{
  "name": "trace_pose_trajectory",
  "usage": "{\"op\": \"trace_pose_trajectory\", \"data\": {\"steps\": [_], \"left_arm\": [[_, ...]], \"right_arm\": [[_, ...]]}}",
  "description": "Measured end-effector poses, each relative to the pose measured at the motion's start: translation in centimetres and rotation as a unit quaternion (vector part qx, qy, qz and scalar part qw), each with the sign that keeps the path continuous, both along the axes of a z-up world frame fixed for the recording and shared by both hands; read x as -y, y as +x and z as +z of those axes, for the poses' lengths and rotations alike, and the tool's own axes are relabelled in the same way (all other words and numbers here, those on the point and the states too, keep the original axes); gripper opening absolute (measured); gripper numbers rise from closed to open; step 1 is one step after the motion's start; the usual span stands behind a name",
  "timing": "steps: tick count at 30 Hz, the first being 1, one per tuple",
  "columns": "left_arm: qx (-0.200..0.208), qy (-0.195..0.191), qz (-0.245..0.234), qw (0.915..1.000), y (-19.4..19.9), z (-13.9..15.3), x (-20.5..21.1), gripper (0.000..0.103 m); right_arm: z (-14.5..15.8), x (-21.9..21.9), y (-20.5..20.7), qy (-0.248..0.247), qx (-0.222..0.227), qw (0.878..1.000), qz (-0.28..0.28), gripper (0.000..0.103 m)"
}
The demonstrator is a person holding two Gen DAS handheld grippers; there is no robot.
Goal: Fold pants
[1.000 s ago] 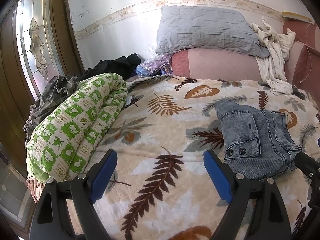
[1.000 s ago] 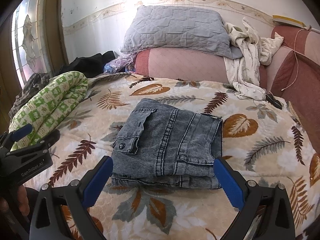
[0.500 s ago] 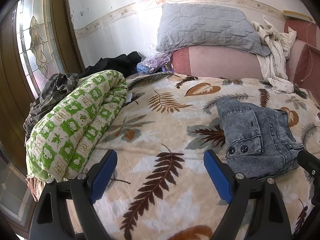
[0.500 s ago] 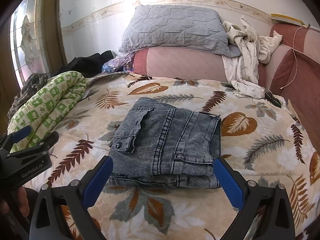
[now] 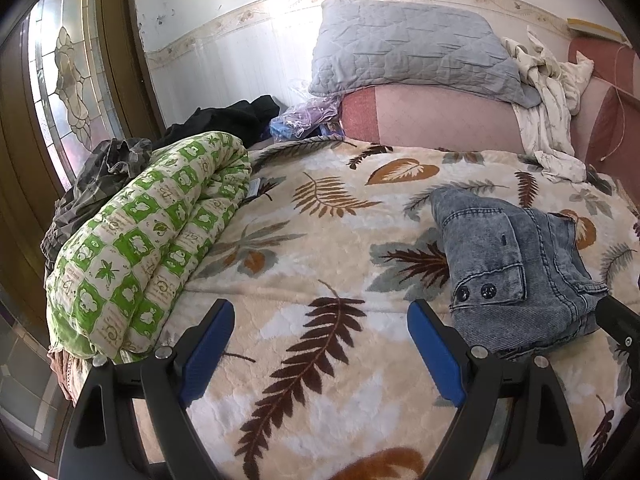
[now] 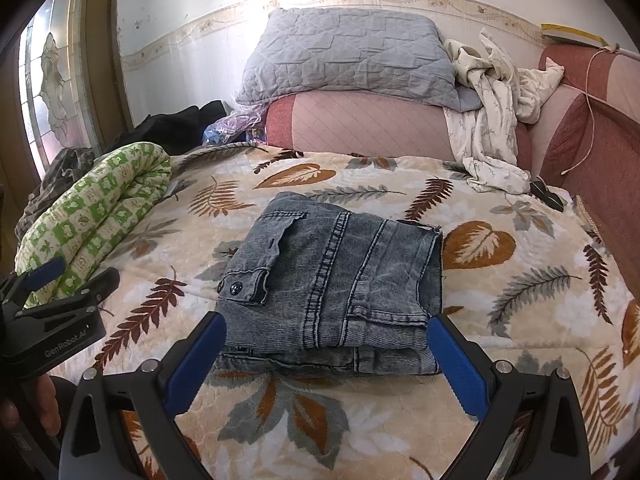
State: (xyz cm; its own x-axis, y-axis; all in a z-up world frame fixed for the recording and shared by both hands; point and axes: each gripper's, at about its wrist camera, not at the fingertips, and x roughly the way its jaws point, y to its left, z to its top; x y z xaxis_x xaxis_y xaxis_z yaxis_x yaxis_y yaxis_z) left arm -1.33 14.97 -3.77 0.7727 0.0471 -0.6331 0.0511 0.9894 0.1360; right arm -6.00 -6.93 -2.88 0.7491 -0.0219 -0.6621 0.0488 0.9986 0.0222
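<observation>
Resting in a compact rectangular stack, the grey-blue stonewashed denim pants [image 6: 332,284] lie near the middle of the cream fleece bed blanket printed with brown and grey leaves [image 6: 520,280]. We hold our right hand-held gripper [image 6: 326,354] just short of the stack's near edge, its blue-padded fingers spread wide and gripping nothing. Our left hand-held gripper [image 5: 320,344] hangs to the left of the pants, likewise spread and empty, over bare blanket. A rolled green-and-white checked quilt [image 5: 140,248] lies well to the left of the pants, and a grey quilted pillow [image 6: 348,60] sits behind them on the pink headboard cushion.

We judge the fold essentially finished, so the risks are small. Nudging the near edge with the right fingers could slide the top layers askew. The soft, springy blanket may let the thick folded layers creep open. The buttoned flap at the stack's left could catch a fingertip and lift.
</observation>
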Motion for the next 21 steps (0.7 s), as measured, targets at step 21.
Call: {"op": "trace_pose_trajectory", "data": {"steps": [21], "left_arm": [[-0.004, 0.0, -0.003, 1.0, 0.01, -0.03, -0.01, 0.089]], "right_arm": [[-0.11, -0.34, 0.08, -0.004, 0.001, 1.0, 0.003, 0.102]]}}
